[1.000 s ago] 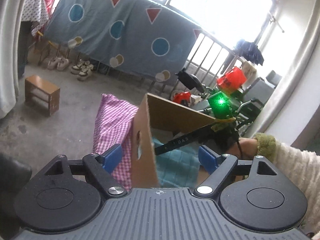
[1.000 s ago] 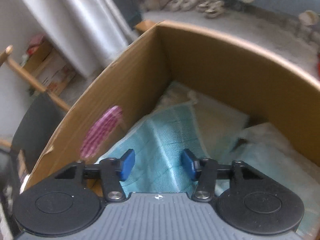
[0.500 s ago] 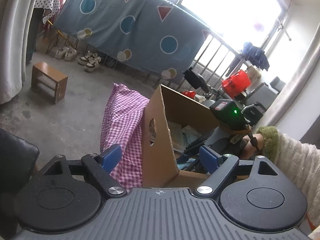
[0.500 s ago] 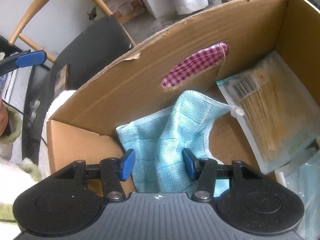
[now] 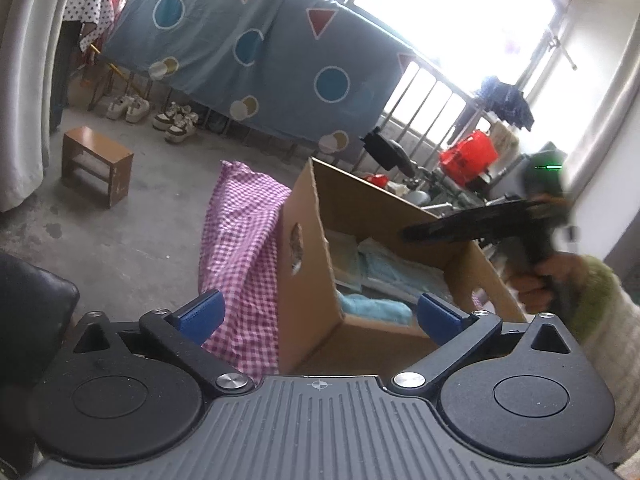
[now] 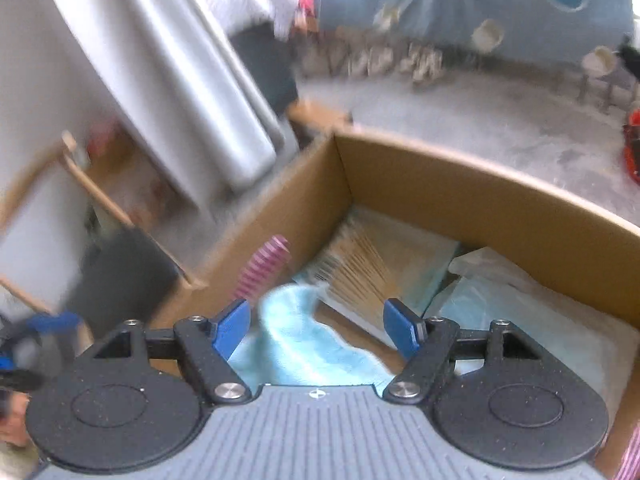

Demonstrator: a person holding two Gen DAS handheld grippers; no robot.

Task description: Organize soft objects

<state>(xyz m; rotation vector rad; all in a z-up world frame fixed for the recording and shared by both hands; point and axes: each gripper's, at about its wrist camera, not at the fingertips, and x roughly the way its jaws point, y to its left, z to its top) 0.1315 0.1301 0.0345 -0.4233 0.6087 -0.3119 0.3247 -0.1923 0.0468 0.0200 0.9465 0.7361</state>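
Observation:
A brown cardboard box (image 5: 308,280) stands on a pink checked cloth (image 5: 240,240). A light blue towel (image 6: 304,344) lies inside it by the near wall, next to a packet of wooden sticks (image 6: 356,272) and plastic-wrapped cloths (image 6: 520,320). My left gripper (image 5: 320,316) is open and empty, just outside the box's near corner. My right gripper (image 6: 318,330) is open above the box, over the blue towel, with nothing between its pads; it also shows in the left wrist view (image 5: 480,224) over the box's right rim.
A black chair (image 5: 32,312) stands at the left. A small wooden stool (image 5: 96,168) and shoes (image 5: 176,124) are on the concrete floor. A patterned blue sheet (image 5: 248,60) hangs at the back. A red bag (image 5: 468,160) sits behind the box.
My right gripper opened wider, let the blue towel drop into the box, and rose above the rim. My left gripper drew back a little from the box.

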